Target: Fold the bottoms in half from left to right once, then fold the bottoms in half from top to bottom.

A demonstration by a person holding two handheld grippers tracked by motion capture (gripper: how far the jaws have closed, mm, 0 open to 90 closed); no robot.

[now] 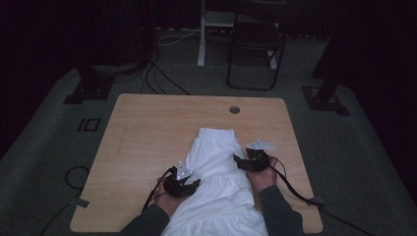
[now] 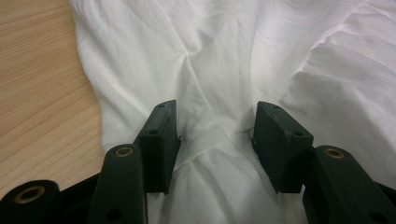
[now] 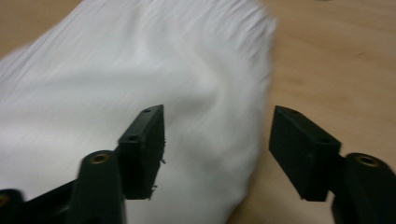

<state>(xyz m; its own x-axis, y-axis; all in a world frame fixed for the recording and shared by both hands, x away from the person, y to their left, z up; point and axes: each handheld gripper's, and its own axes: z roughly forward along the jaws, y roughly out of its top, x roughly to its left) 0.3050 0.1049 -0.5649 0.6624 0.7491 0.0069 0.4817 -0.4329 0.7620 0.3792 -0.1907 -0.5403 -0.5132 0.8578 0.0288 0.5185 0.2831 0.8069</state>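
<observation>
a: what is seen as the largest thing?

b: a wooden table (image 1: 147,147) is seen, and a white garment (image 1: 221,172) is laid along it, with its gathered waistband at the far end and its wider part spilling over the near edge.

a: where is the garment placed relative to the claws?

b: it is found between the two. the left gripper (image 1: 189,186) is set at the garment's left edge, and the right gripper (image 1: 239,161) at its right edge, a little farther up the table.

a: how are the left jaws held?

b: in the left gripper view (image 2: 215,140) they are spread, with a wrinkled fold of the white cloth lying in the gap. whether the pads press on it cannot be told for certain; no pinch is seen.

a: and the right jaws?

b: in the right gripper view (image 3: 217,149) they are spread wide. the cloth's edge is seen below and between them, blurred, with bare wood under the right-hand jaw. nothing is gripped.
</observation>
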